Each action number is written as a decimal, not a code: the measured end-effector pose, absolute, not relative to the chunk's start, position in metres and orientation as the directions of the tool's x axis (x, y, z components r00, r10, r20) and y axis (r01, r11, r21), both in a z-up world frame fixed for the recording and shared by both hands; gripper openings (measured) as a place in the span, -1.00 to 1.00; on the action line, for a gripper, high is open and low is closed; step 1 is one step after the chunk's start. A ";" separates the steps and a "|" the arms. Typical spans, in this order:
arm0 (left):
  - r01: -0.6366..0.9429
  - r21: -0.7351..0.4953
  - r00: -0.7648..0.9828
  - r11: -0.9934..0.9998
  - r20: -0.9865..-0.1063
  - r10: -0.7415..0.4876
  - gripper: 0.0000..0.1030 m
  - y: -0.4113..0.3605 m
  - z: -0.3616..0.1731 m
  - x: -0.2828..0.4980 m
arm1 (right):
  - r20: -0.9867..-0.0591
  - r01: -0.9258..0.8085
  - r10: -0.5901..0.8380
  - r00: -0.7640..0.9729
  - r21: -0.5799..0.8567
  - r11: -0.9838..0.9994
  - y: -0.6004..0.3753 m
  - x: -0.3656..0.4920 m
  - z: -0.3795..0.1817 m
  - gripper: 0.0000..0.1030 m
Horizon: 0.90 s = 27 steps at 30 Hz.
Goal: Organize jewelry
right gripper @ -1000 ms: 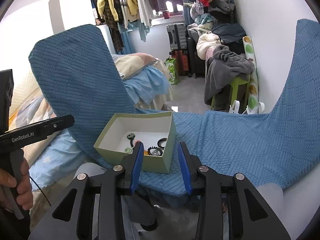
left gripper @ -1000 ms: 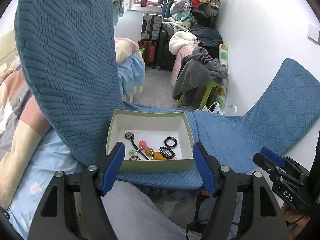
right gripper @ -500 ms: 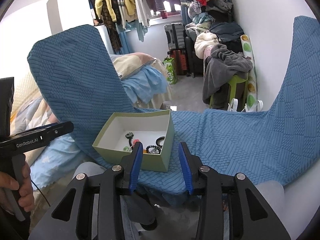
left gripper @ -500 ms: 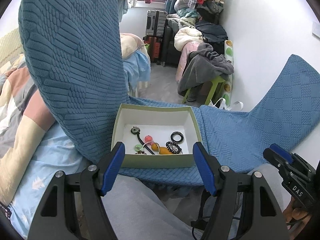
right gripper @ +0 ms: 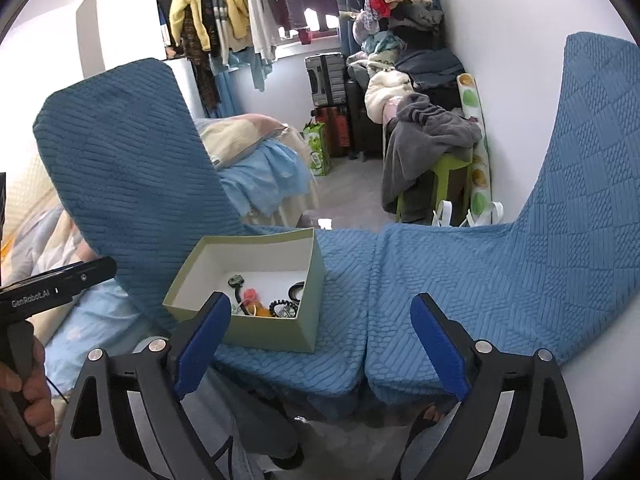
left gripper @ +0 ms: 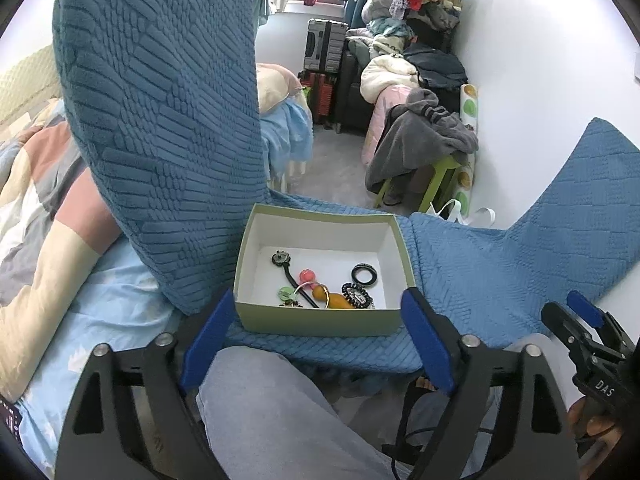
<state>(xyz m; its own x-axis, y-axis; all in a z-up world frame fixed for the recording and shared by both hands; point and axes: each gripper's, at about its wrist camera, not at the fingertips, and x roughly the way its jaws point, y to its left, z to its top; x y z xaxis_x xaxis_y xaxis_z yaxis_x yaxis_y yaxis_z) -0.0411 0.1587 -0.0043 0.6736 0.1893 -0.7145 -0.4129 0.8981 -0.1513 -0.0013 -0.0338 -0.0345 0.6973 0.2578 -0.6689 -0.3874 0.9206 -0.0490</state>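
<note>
— Green cardboard, white inside: from the left wrist view, where does the jewelry box (left gripper: 320, 322) sit?

— On a blue textured cover (left gripper: 480, 280) draped over a seat, near its front edge. The left hand-held gripper (left gripper: 316, 340) has its blue pads spread wide, one to each side of the box's near wall, touching nothing and holding nothing.

— And inside the box?

— A black ring (left gripper: 364, 275) toward the right, a beaded black bracelet (left gripper: 356, 297) just in front of it, an orange piece (left gripper: 334, 299) beside that, a pink bead (left gripper: 307, 275), a green charm (left gripper: 286, 294), and a black strap with a round ornament (left gripper: 281, 258) at its far end. They lie bunched toward the near wall.

— Anything else from that side?

— The right hand-held gripper (left gripper: 576, 316) shows at the lower right edge, off the cover; its opening cannot be judged from there. A grey garment (left gripper: 420, 136) lies heaped over a green stool (left gripper: 444, 172) by the wall.

— Now the right wrist view?

— The right hand-held gripper (right gripper: 320, 340) is wide open and empty, with the box (right gripper: 272, 332) just behind its left pad and bare blue cover (right gripper: 460, 272) ahead of its right pad. The same jewelry (right gripper: 264, 304) shows in the box's near corner. The left hand-held gripper's body (right gripper: 52, 286) enters at the left edge, gripped by a hand (right gripper: 36, 388).
</note>
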 end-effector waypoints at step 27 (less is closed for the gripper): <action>-0.444 -0.128 0.639 0.887 -0.740 0.213 0.99 0.163 -0.011 -0.040 | -0.673 -0.423 0.276 0.686 -0.060 0.904 -0.024 0.003 -0.038 0.99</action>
<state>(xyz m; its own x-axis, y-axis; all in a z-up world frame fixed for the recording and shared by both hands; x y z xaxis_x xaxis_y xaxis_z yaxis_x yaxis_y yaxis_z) -0.0403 0.1628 -0.0109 0.6386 0.2129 -0.7395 -0.4442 0.8867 -0.1283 0.0028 -0.0245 -0.0376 0.6857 0.2765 -0.6733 -0.4232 0.9041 -0.0598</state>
